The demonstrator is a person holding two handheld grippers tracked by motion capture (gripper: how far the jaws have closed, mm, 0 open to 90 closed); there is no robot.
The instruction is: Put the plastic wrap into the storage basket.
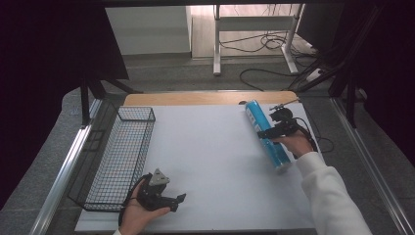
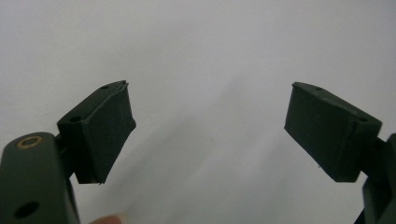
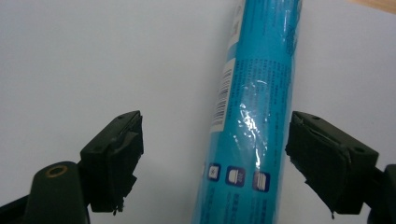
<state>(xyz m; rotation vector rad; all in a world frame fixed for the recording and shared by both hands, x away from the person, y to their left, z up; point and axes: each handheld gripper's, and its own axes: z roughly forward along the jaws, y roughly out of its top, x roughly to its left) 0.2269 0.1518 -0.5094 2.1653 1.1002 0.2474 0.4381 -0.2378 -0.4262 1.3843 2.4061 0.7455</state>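
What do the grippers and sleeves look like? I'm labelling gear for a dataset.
Both grippers are black with two blocky jaws. The left gripper carries a grey three-cornered plate and a black cable. The right gripper trails a black cable too. The right arm wears a white sleeve.

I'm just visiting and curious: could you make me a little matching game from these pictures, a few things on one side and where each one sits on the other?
Things:
1. blue tube
2. wire basket
3. left hand-held gripper
4. right hand-held gripper

Places or states:
A. along the table's left edge
B. open over bare white table, near front edge
C. lying flat on the table's right side
D. open, jaws either side of the tube

Pairs: 1-C, 2-A, 3-B, 4-D
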